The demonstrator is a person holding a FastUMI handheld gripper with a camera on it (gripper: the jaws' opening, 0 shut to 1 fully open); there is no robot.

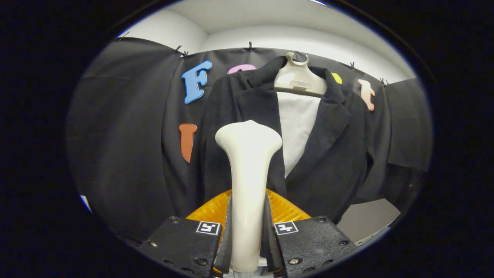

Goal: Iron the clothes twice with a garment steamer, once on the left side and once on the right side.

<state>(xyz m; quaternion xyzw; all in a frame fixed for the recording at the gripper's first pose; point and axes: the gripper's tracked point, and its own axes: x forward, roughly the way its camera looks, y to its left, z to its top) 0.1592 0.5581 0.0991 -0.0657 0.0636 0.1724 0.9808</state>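
While both fingers press its slim handle from either side, the cream plastic garment steamer (247, 181) stands upright in the gripper (247, 231), its flared head toward twelve o'clock. Just beyond that head hangs the black woollen jacket (332, 154), open over a white lining, on a cream plastic hanger (298, 79). At the steamer's base an orange ribbed piece (283, 206) shows at six o'clock. A grey flat surface (366, 218) lies at four o'clock.
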